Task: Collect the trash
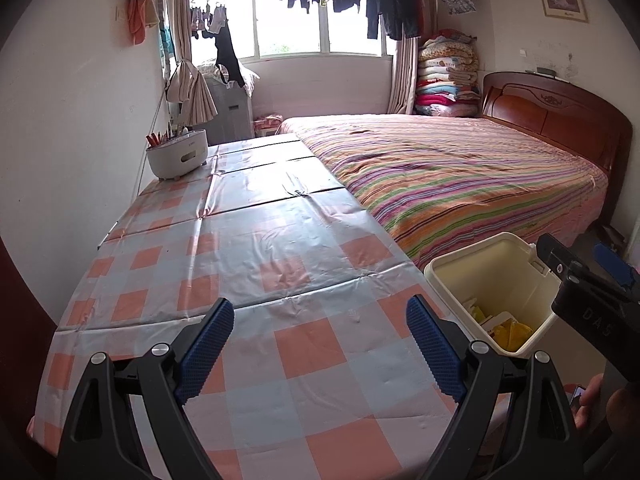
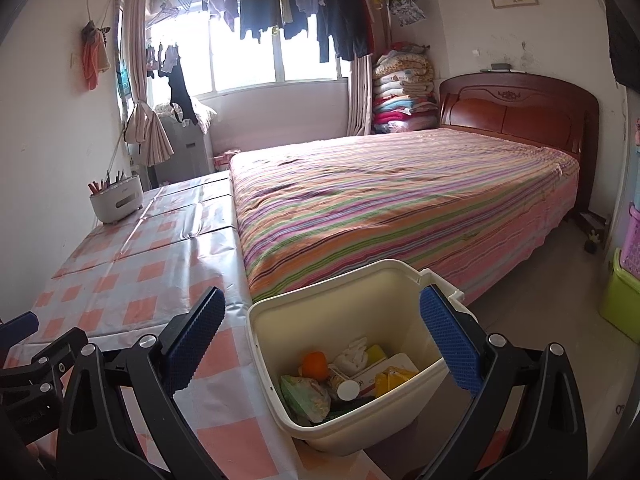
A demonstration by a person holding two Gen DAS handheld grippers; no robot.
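Cream bin (image 2: 344,360) beside the table (image 2: 132,280) holds trash (image 2: 348,380); your left gripper (image 1: 320,344) & right gripper (image 2: 320,340) both spread, empty.

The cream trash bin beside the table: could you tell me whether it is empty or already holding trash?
Holding trash. The cream trash bin has no lid on, and the right wrist view shows wrappers, crumpled tissue and an orange item covering its bottom.
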